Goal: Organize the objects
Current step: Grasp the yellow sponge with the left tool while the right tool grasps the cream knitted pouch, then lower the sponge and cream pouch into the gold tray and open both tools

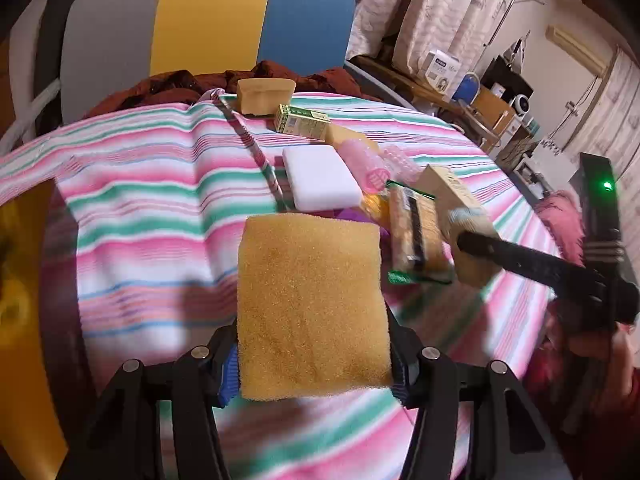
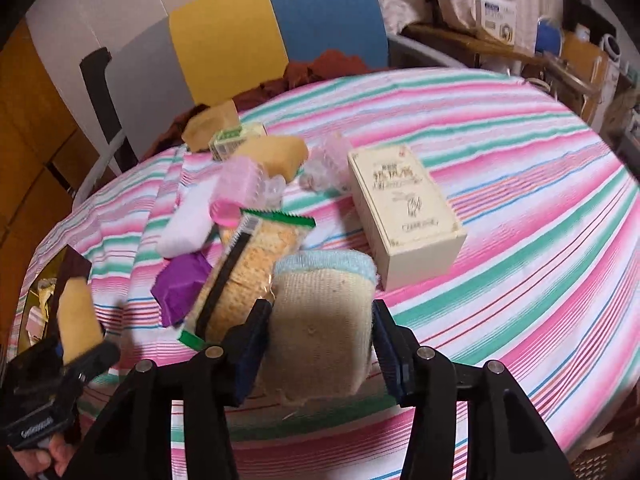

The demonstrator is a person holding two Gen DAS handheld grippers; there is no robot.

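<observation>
The left tool [image 1: 314, 364] grips a yellow sponge [image 1: 310, 304] between its two fingers, lifted clear of the striped cloth [image 1: 140, 208] on the bench. The right tool [image 2: 320, 344] clamps a beige scrubbing pad [image 2: 322, 328] with a pale blue edge, likewise held above the cloth. Between and beyond them lies a jumble: a white sponge block [image 1: 320, 178], pink hair rollers [image 1: 366, 168], a purple wrapper [image 2: 182, 284] and a packet of crackers [image 2: 256, 264] with a green edge. A green-printed carton [image 1: 302, 120] and another tan sponge [image 1: 266, 94] sit farther back. To the right rests a cream box [image 2: 404, 216] printed with characters too blurred to read. Behind the bench stand grey, yellow and blue panels [image 1: 212, 20], with curtains [image 1: 448, 12] and cluttered shelves [image 1: 492, 100] at right.
</observation>
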